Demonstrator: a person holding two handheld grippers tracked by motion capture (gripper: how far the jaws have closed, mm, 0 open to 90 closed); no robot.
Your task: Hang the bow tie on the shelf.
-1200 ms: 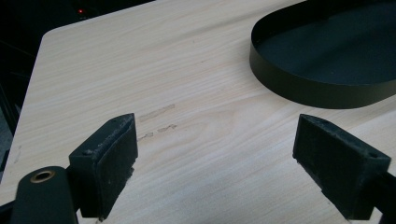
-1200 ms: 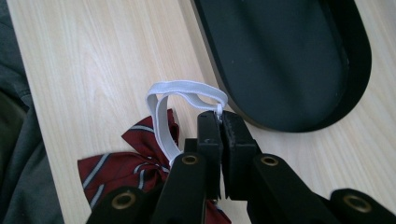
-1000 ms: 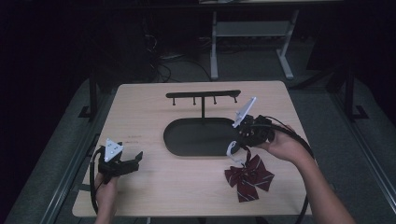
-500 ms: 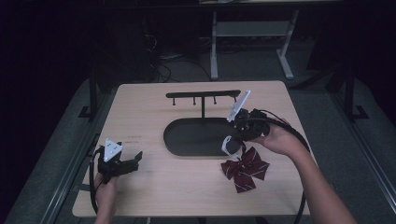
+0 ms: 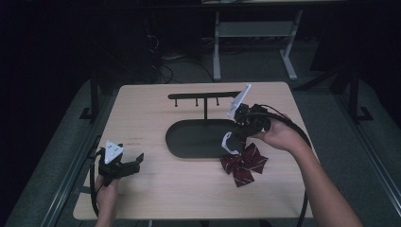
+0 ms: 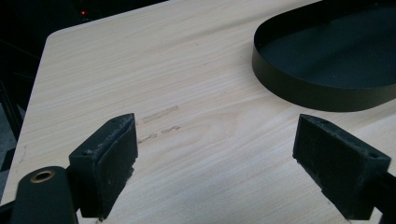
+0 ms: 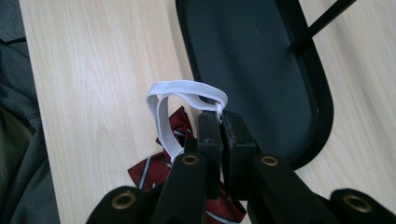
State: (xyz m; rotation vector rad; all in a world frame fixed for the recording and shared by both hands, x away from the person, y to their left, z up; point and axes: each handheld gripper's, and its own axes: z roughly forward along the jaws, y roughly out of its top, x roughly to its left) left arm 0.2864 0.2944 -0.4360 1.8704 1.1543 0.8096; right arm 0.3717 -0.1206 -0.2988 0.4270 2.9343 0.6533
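A dark red striped bow tie point(image 5: 244, 162) hangs by its white elastic strap point(image 5: 229, 142) just off the black oval tray's point(image 5: 189, 147) right end. My right gripper point(image 5: 238, 134) is shut on that strap point(image 7: 187, 93), with the bow point(image 7: 154, 168) dangling below the jaws. A black hook rack point(image 5: 204, 96) rises on a post from the tray's back. My left gripper point(image 5: 137, 163) rests at the table's front left, open, with bare wood between its jaws point(image 6: 215, 154); the tray's rim point(image 6: 299, 88) lies ahead to its right.
The light wooden table point(image 5: 156, 189) has bare room across its front and left. Behind it stands a metal frame point(image 5: 255, 38) on a dark floor with cables. A black cable point(image 5: 293, 130) trails from the right gripper along the forearm.
My right gripper has lifted and moved back toward the tray and rack, carrying the bow tie by its strap. The left gripper has stayed still.
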